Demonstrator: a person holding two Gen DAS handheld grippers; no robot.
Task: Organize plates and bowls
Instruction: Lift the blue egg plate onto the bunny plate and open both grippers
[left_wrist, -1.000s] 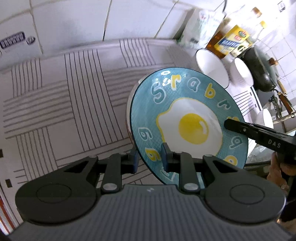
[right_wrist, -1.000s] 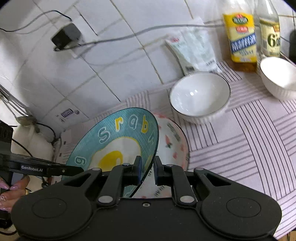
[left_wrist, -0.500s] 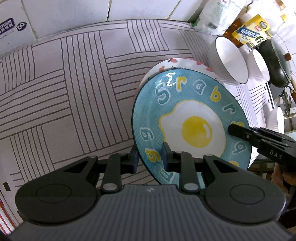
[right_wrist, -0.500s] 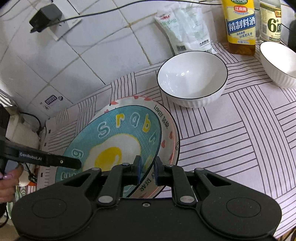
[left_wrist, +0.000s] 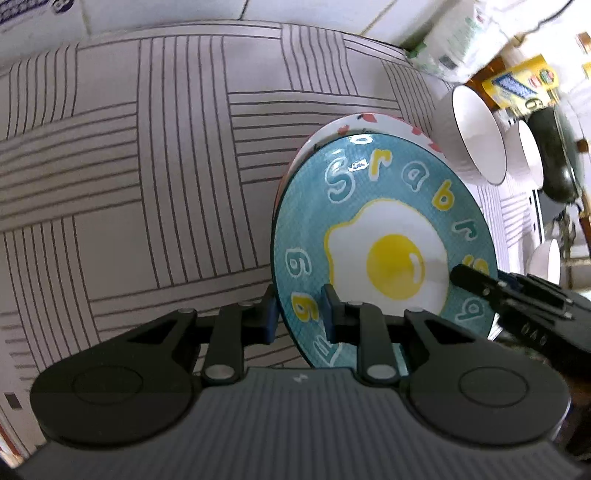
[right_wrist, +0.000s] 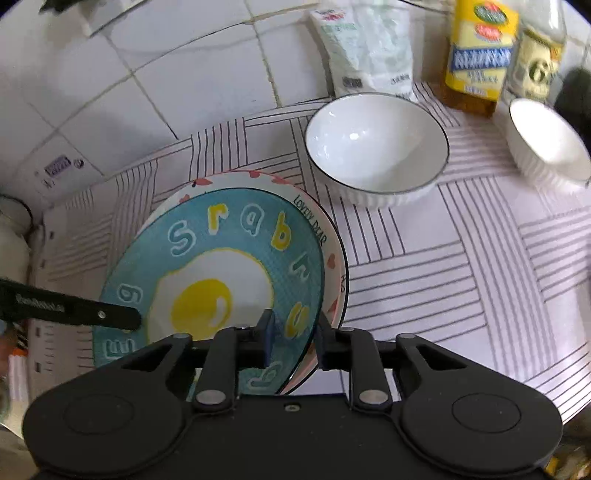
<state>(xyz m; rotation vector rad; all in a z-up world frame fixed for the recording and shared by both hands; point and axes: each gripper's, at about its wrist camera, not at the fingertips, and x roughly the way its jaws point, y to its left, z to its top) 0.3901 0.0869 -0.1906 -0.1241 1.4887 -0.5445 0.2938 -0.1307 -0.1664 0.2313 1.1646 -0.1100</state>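
Over the last second the blue egg plate (right_wrist: 221, 266) had come down from a steep tilt above the tabletop (right_wrist: 443, 280) to lie nested on the white plate with red hearts (right_wrist: 334, 258), whose rim showed around its far and right edges. That likely meant the stacking step was nearly done, with only the release left.

The right tool (right_wrist: 291, 341) was opening: its jaws straddled the near rims of both plates, and a gap showed between the pads and the plates, so it no longer gripped. The left tool (left_wrist: 299, 314) was clenched on the opposite rim of the blue egg plate (left_wrist: 384, 240), one pad on the patterned face and one beneath.

Two white bowls (right_wrist: 376, 147) stood apart behind the stack, near the bottles (right_wrist: 476, 51) by the tiled wall, not yet gathered.
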